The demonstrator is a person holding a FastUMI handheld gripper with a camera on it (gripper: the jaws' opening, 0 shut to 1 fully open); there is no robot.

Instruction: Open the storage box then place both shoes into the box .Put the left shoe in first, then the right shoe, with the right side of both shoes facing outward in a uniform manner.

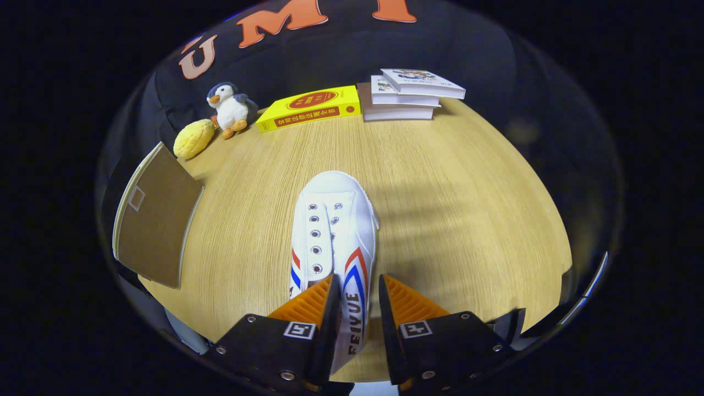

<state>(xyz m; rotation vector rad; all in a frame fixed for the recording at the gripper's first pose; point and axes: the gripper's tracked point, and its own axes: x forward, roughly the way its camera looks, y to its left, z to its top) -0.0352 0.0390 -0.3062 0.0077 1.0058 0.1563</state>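
Note:
A white canvas shoe with red and blue stripes lies on the wooden table, toe pointing away from me. My gripper stands over its heel end. The shoe's right side wall runs between the two fingers. The left finger sits at the shoe's opening against that wall. A thin strip of table shows between the wall and the right finger, so the jaws are narrowly open. Left of the shoe, the storage box's brown lid stands swung open, with a pale edge of the box below it.
Along the table's far edge sit a yellow plush lump, a penguin toy, a yellow book and a stack of three white books. Bare tabletop lies to the right of the shoe.

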